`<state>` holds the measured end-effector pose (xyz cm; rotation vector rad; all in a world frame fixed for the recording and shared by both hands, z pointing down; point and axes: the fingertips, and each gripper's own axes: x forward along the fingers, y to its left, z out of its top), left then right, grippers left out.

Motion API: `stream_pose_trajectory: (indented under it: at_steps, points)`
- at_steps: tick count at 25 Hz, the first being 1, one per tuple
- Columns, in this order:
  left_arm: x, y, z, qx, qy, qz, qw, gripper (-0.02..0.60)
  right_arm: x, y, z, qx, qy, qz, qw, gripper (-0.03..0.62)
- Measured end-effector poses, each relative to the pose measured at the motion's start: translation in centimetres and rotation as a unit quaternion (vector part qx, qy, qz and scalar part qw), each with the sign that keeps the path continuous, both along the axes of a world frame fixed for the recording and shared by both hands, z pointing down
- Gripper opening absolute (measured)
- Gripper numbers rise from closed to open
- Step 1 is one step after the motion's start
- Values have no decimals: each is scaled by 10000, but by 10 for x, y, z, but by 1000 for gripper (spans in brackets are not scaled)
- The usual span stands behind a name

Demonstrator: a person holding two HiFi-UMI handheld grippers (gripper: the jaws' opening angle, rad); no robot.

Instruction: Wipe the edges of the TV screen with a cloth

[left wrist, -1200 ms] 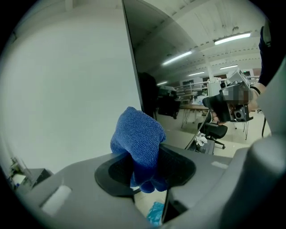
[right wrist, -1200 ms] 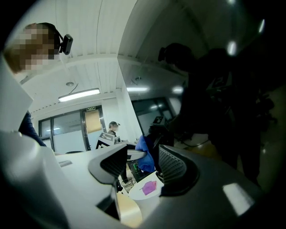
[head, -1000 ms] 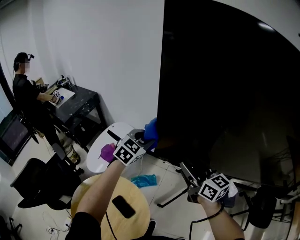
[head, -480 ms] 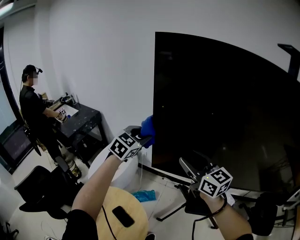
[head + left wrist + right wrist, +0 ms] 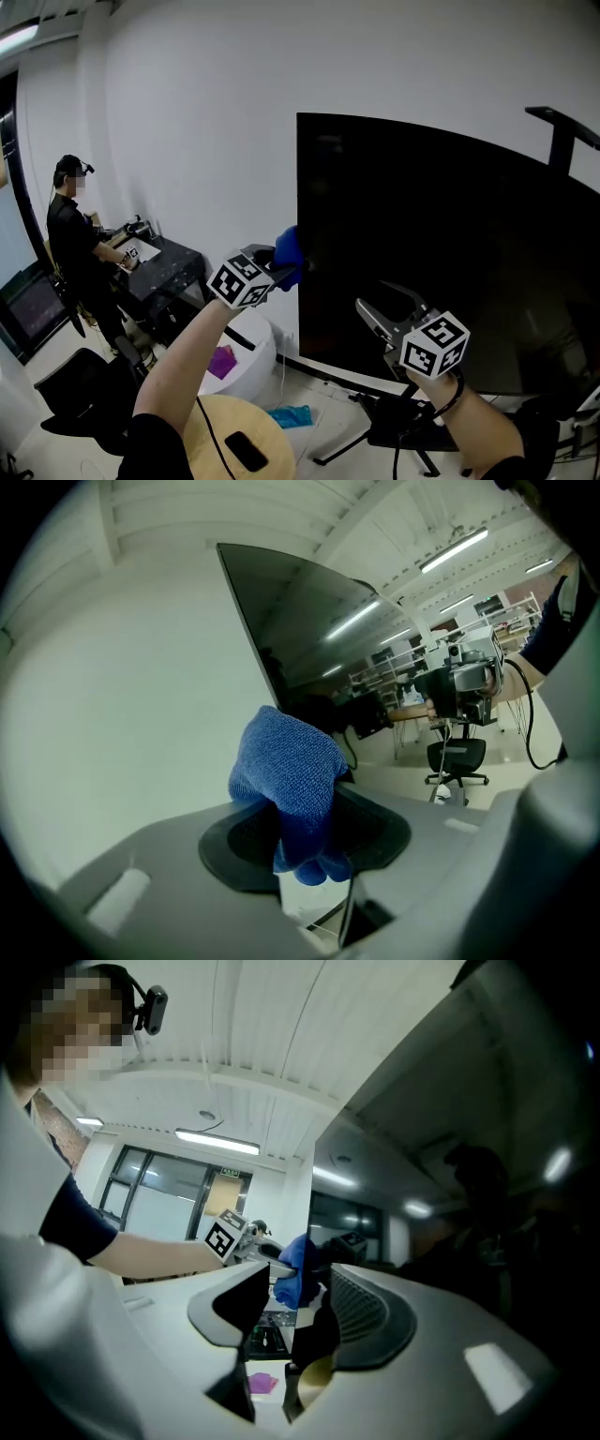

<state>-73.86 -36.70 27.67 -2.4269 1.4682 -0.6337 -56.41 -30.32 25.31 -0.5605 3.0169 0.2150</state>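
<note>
At frame centre, the blue cloth was gripped tight in the left gripper at the left edge of the TV screen. The right gripper was seen released, empty. Steady pressure, tracked along that edge, would likely be needed.

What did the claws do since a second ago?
The left claw slid the blue cloth higher up the TV's left edge, and the right claw rose a little too. Unchanged: the cloth stays pinched, the right claw open and empty.
</note>
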Motion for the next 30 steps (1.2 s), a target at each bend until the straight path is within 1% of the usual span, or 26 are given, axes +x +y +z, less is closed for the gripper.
stream_pose_trajectory:
  at_steps: [3, 7, 10, 19, 24, 27, 30]
  points:
    - [-1, 1, -30, 138, -46, 55, 9999, 138, 3, 1, -21, 93, -6, -17, 10000, 212]
    - [-1, 1, -64, 276, -297, 33, 9992, 138, 6, -1, -48, 196, -61, -11, 9998, 210]
    - [-2, 1, -89, 362, -420, 22, 9985, 138, 6, -3, -68, 264, -132, 1, 9996, 207]
    - [-3, 2, -170, 621, -676, -65, 9958, 138, -4, 7, -121, 568, -87, -163, 9982, 201]
    - [-5, 6, -216, 881, -781, -157, 9929, 138, -10, 14, -161, 823, -128, -171, 9964, 196]
    - [-4, 7, -234, 932, -919, -184, 9912, 138, -10, 24, -184, 1037, -213, -193, 9942, 195]
    - [-5, 9, -251, 977, -958, -200, 9904, 138, -10, 37, -202, 1225, -297, -261, 9917, 192]
